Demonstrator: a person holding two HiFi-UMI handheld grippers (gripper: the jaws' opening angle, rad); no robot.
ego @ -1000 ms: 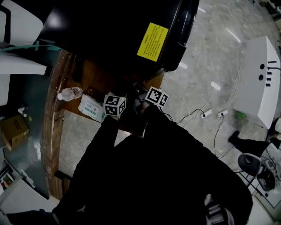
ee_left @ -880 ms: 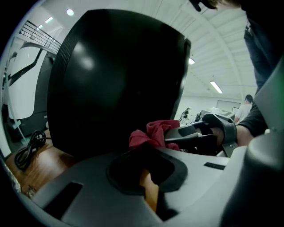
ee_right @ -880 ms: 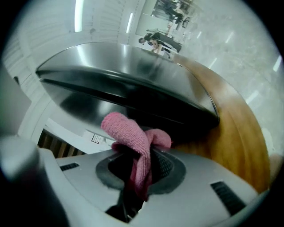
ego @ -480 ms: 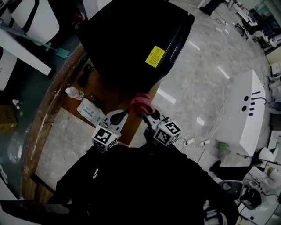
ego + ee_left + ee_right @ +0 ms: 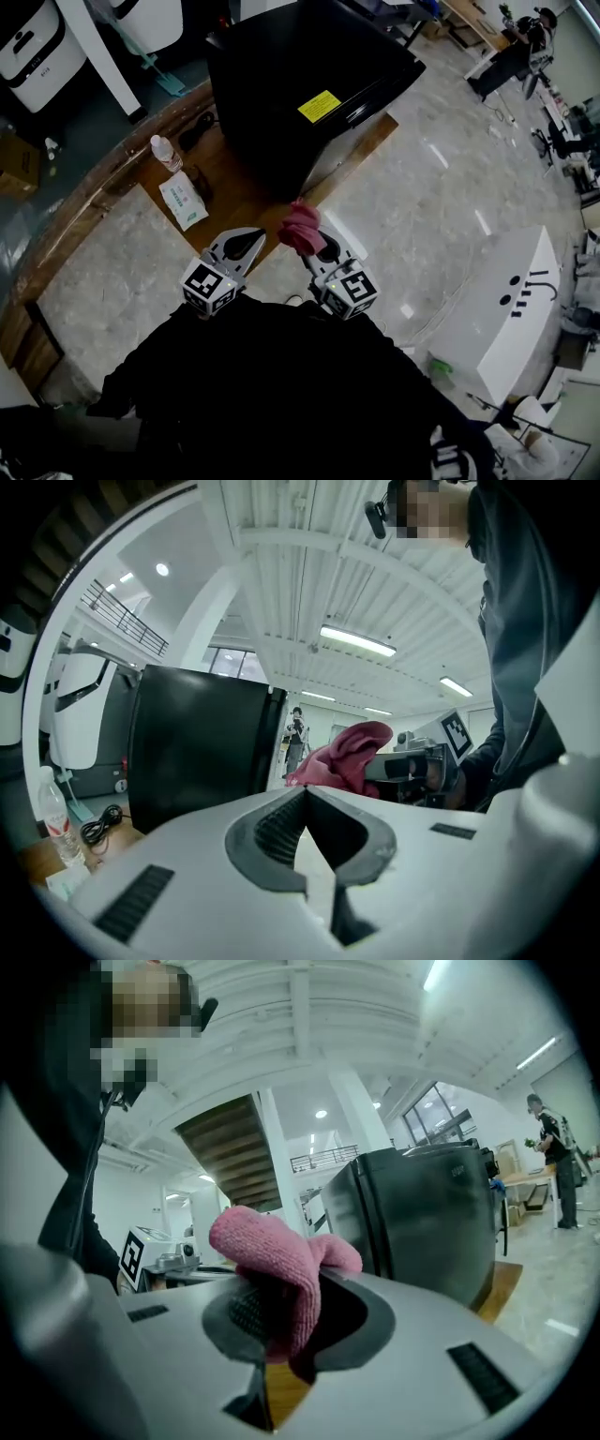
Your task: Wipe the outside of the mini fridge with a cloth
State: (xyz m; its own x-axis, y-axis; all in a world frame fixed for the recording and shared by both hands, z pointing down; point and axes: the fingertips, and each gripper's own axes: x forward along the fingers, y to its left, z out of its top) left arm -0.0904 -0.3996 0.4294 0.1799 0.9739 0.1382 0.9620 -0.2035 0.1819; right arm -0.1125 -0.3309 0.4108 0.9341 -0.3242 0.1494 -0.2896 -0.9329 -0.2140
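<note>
Right gripper view: right gripper (image 5: 277, 1333) pinches the cloth (image 5: 272, 1252); left gripper (image 5: 307, 808) jaws press together, empty. The cloth, seemingly held by a small bite, could slip against the mini fridge (image 5: 422, 1213).

You stand on a glossy grey floor (image 5: 441, 187). Wooden table (image 5: 230, 197) lies ahead of you, white cabinet (image 5: 497, 309) to your right. Ceiling (image 5: 281, 564) is white and ribbed; strip lights (image 5: 356, 641) are on.

Black jacket (image 5: 281, 394); white left hand-held gripper (image 5: 250, 237) and right hand-held gripper (image 5: 320, 249)
</note>
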